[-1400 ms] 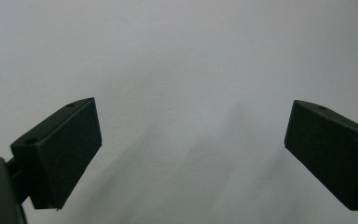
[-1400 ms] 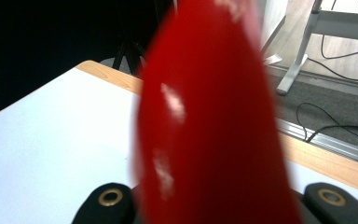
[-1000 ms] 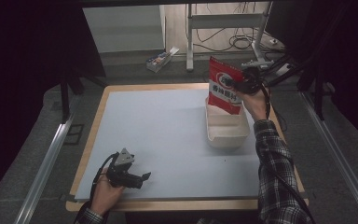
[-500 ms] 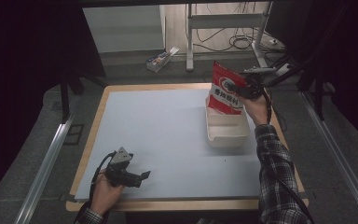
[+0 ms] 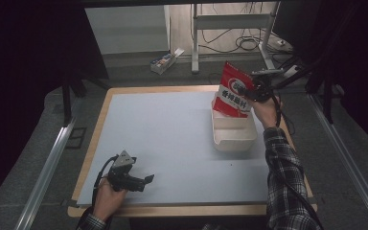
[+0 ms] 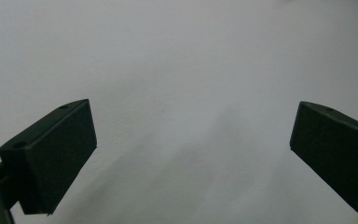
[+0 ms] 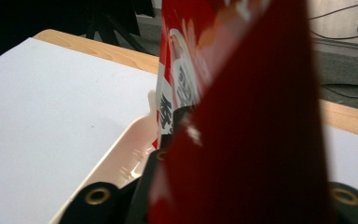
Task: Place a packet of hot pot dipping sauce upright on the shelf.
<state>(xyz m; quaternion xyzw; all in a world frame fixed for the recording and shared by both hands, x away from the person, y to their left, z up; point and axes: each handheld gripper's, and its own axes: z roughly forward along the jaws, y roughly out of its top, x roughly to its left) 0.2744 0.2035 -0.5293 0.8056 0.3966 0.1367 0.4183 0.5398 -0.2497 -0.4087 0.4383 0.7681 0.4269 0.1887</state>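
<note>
A red snack bag [image 5: 231, 96] with white print stands with its lower end in a white plastic tray [image 5: 235, 140] at the table's far right, its top leaning left. My right gripper [image 5: 250, 90] holds the bag's upper right edge. Its jaws have just been opening a little, with the bag [image 7: 247, 121] still between them and blocking much of the right gripper view above the tray [image 7: 121, 161]. My left gripper [image 5: 146, 179] rests near the front left edge of the table. It stands open [image 6: 191, 140], with nothing but bare white surface between its jaws.
The white mat [image 5: 163, 134] lies on a wooden tabletop whose rim [image 5: 191, 210] shows all around. Beyond the far edge, a power strip [image 5: 165, 60], cables and a metal stand [image 5: 230, 21] are on the floor. Metal rails [image 5: 48, 163] run along both sides.
The bag's top has tipped to the left while its lower end stayed in the tray. The right hand shifted slightly with it. The left gripper has not moved.
</note>
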